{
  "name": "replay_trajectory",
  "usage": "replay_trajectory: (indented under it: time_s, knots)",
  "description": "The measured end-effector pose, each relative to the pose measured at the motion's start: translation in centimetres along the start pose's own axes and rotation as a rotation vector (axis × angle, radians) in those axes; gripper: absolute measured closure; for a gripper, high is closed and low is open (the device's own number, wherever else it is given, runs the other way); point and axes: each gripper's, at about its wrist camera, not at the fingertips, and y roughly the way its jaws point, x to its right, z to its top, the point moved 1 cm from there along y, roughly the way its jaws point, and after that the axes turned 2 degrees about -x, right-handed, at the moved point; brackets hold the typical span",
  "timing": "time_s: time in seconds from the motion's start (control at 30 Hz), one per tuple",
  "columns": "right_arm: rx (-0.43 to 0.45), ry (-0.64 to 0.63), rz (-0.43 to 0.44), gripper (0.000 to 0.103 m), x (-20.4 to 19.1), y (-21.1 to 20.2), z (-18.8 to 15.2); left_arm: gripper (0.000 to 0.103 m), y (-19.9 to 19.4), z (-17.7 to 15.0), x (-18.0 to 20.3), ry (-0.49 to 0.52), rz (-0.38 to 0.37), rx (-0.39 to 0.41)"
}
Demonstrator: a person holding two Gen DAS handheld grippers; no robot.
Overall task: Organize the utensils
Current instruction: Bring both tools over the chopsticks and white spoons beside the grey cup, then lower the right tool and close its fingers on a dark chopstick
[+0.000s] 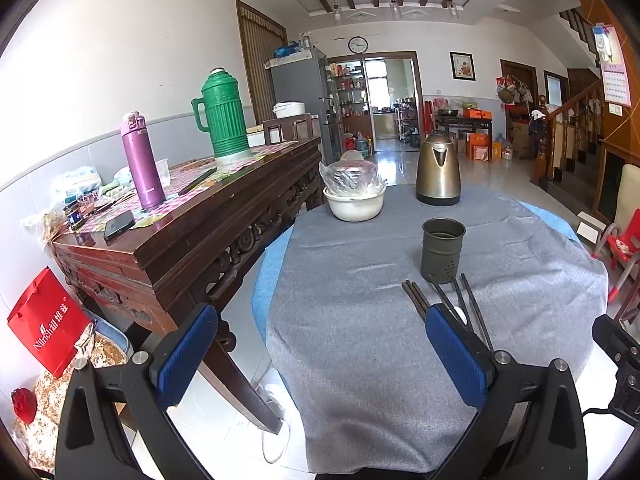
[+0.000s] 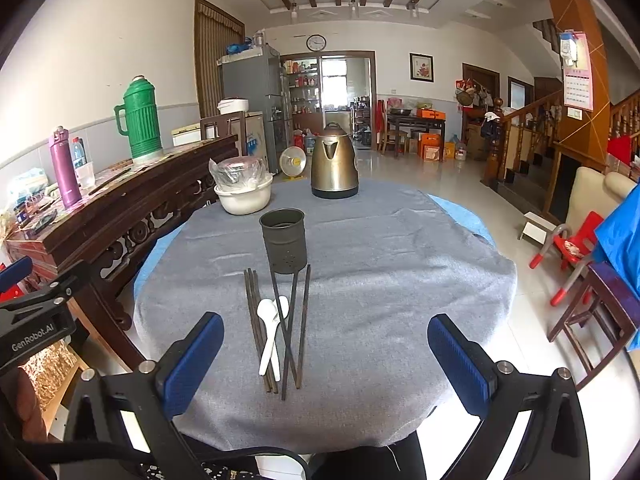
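Bright daylight enters through the far kitchen window (image 2: pixel 334 80) and glares off the glossy floor (image 2: pixel 404 172). Fisheye distortion bends walls toward black vignetted corners. The grey tablecloth (image 2: pixel 360 280) shows soft shadows; focus stays sharp.

Spoons (image 2: pixel 269 332) 2; holder (image 2: pixel 285 240) 1; kettle (image 2: pixel 334 168) 1.

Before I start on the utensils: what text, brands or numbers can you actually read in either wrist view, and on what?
"GenRobot.AI": on the left gripper body, right wrist view.
"Nutrich": on the red bag beside the sideboard; the characters next to it are not clear.
Wall calendar, clock, purple flask: too small to read.
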Motion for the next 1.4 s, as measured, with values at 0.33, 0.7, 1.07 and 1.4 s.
replay_trajectory:
  time_s: [0.33, 0.7, 1.07, 1.4]
  knots:
    - [0.000, -0.014, 0.014, 0.000, -0.6, 0.2, 0.1, 0.000, 0.1, 0.0, -0.2, -0.001, -0.001, 0.000]
    - [0.000, -0.005, 0.013, 0.000, -0.5, 0.3, 0.1, 0.000, 0.1, -0.2, -0.2, -0.003, -0.007, -0.002]
    - [-0.015, 0.007, 0.020, 0.000, -0.1, 0.9, 0.1, 0.000, 0.6, -0.4, -0.3, -0.001, -0.013, -0.016]
    - [-0.050, 0.074, 0.027, 0.000, 1.8, 4.2, 2.3, 0.000, 3.9, -0.1, -0.6, -0.015, -0.040, -0.087]
